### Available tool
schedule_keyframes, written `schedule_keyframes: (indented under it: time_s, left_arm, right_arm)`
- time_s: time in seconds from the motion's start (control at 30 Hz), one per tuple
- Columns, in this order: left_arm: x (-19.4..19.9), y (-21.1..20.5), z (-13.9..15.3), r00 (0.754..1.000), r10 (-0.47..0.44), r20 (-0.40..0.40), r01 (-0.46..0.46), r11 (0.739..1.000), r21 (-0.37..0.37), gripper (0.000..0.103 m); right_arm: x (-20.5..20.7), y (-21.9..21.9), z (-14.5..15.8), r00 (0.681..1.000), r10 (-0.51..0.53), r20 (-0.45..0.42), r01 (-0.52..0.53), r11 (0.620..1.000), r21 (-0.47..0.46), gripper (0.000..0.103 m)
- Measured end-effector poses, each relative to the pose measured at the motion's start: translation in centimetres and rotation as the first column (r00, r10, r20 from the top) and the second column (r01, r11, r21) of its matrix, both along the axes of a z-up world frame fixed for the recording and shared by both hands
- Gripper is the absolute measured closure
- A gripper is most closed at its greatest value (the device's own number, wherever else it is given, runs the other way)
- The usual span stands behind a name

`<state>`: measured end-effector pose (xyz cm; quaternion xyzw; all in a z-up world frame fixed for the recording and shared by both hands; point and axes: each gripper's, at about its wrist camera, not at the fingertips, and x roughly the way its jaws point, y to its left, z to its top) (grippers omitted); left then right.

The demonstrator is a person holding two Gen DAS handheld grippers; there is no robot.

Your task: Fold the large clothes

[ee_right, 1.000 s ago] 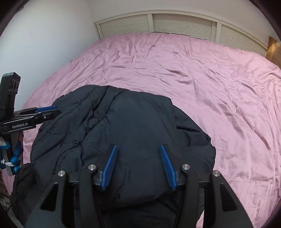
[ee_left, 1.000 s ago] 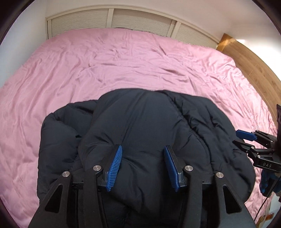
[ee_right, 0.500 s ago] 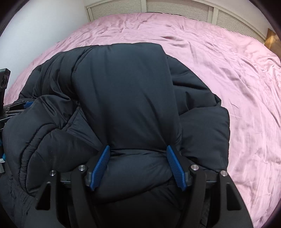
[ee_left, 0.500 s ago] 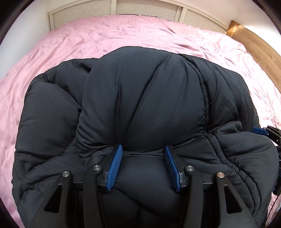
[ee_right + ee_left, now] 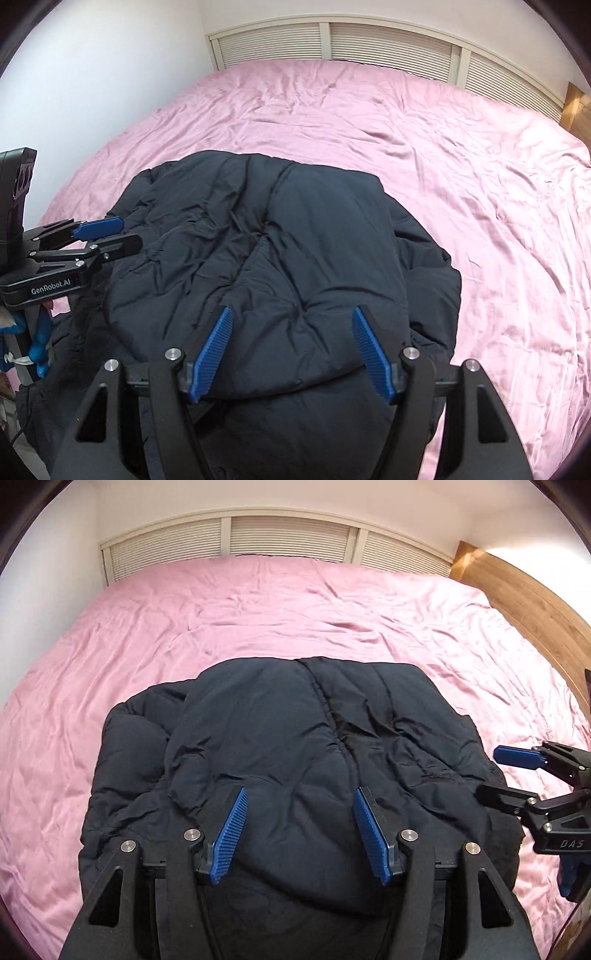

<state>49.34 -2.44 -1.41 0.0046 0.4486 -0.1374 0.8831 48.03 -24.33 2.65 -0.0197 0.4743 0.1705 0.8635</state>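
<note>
Dark puffer jacket (image 5: pixel 295 760) lies bundled on the pink bed sheet (image 5: pixel 258 620), lower centre of both wrist views, near edge running under the gripper bodies.

Left gripper (image 5: pixel 299 834): jaws opening, blue pads standing apart over the padded fabric, not pinching it. Released.

Right gripper (image 5: pixel 291 354): jaws parted, pads clear of the cloth on both sides, jacket bulging between but ungripped. Released. It also shows at the right edge of the left view, beside the jacket's flank.

Step, as I read it: a fold has just been laid; upper layer sits doubled over the lower, both tools letting go. Bundle looks lumpy, left side wrinkled, a lobe sticking out lower right in the right view.

Next move likely needs: back both grippers off, then either press the puffed layer flat or take a fresh edge for another fold. Slippery, springy fill — expect it to rebound.
</note>
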Motion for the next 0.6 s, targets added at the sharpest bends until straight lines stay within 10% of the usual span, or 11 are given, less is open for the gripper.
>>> schedule_keyframes:
  time_s: [0.6]
  left_arm:
    - [-0.1, -1.9, -8.4, 0.997, 0.025, -0.075, -0.018, 0.996, 0.086, 0.032]
  right_arm:
    - [1.4, -0.5, -9.4, 0.989, -0.031, -0.142, 0.026, 0.999, -0.032, 0.026]
